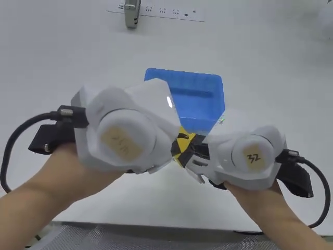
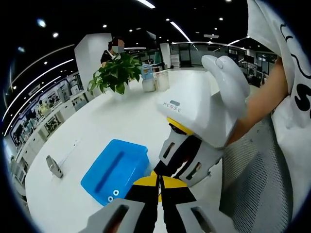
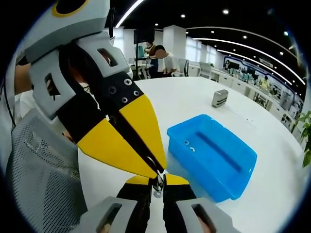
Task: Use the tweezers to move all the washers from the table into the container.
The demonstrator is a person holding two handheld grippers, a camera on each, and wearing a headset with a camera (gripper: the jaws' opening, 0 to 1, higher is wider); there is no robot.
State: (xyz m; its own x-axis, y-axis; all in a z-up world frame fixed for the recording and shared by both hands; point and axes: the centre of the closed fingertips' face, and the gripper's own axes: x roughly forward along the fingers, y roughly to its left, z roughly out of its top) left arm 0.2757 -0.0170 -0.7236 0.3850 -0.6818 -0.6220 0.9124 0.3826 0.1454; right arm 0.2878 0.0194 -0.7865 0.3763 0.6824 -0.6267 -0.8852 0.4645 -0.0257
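A blue container (image 1: 197,96) stands on the white table just beyond both grippers; two washers (image 3: 189,146) lie inside it, also seen as washers (image 2: 112,196) in the left gripper view. My left gripper (image 1: 179,148) and right gripper (image 1: 193,151) meet tip to tip in front of the container. In the right gripper view, my right gripper (image 3: 158,187) is shut on a thin metal piece, the tweezers (image 3: 158,183). The left gripper (image 3: 158,171) comes in with its yellow jaws closed, tips touching that piece. I cannot tell whether it grips it.
A small silver object (image 1: 131,13) and a white power strip (image 1: 156,11) lie at the table's far side. A grey mesh seat (image 1: 156,237) sits below the near table edge. A potted plant (image 2: 116,73) stands farther off.
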